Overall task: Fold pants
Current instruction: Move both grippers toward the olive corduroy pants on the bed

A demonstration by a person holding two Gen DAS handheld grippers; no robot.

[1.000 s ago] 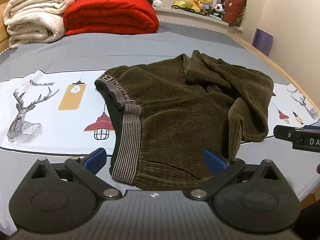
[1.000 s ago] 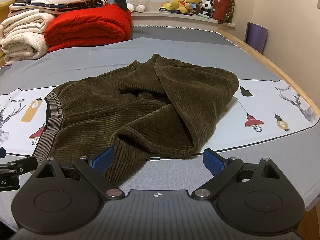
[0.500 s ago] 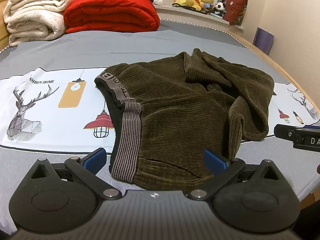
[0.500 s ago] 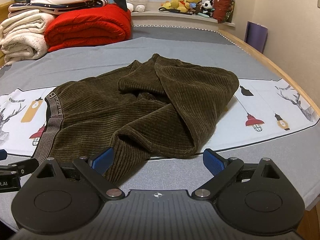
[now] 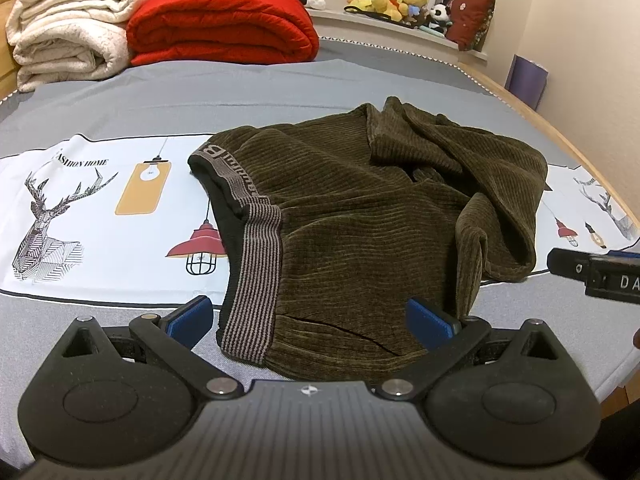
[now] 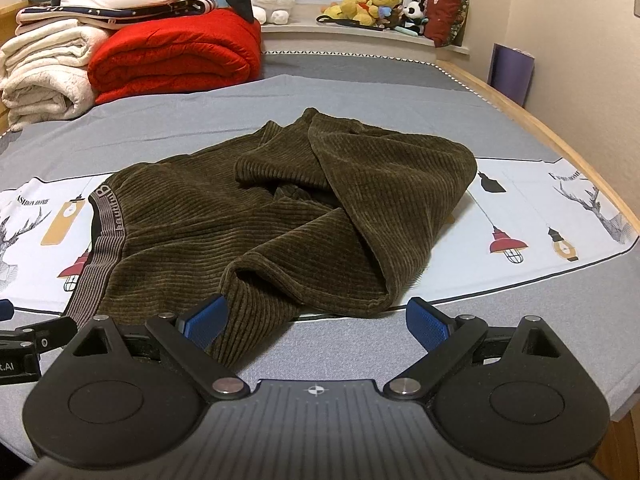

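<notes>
Olive corduroy pants [image 5: 360,240] lie crumpled mid-bed [image 5: 240,92], both hand-held grippers, left [image 5: 308,320] and right [image 6: 316,324], released at the near edge; grabbing one layer would probably worsen the tangle.

a home bedroom: bed [image 6: 360,92], folded quilts [image 6: 172,60], plush toys [image 6: 372,4] on the window sill.
</notes>
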